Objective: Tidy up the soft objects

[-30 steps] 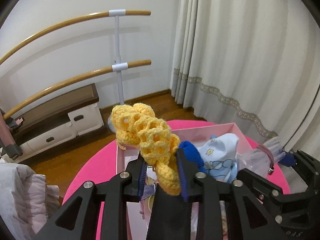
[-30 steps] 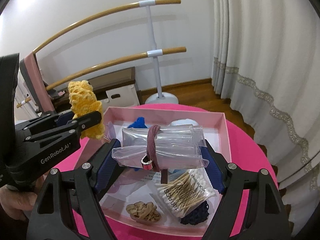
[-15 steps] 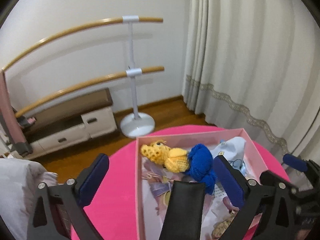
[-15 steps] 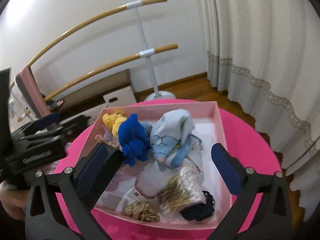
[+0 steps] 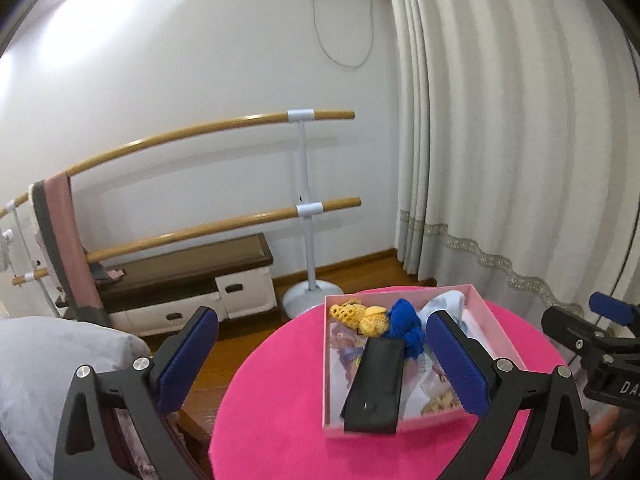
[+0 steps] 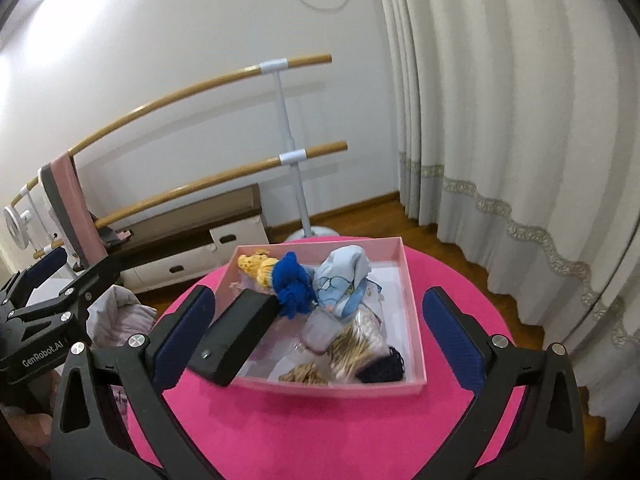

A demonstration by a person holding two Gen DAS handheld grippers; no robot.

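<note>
Round pink table (image 6: 320, 432), bearing one open pink box (image 6: 412, 312) near its far edge; all places below are given relative to the box.

Box contents, largest first: a pale blue cloth bundle (image 6: 344, 276) at the far middle; a blue knitted piece (image 6: 294, 284) just left of it, touching a yellow crocheted piece (image 6: 258, 266) in the far left corner; a clear packet of cotton swabs (image 6: 360, 340) toward the near side; a small clear pouch (image 6: 320, 328) against the swabs; a dark blue lace item (image 6: 384, 366) in the near right corner; a tan scrunchie (image 6: 304, 374) at the near wall. Nothing soft lies on the table outside the box.

Tools: the right gripper (image 6: 320, 336) stands on the near side of the box, above and short of it, its jaws spread to their widest with nothing between the pads. The left gripper (image 5: 320, 364) stands at the box's near left, likewise wide open and empty; the box contents appear beyond its fingers, well apart from them.

Progress (judged): every soft item in view already rests inside the box, so the gathering appears complete or nearly so. Remaining work, if any, would be neatening the heaped far corner; items outside these views cannot be ruled out.
</note>
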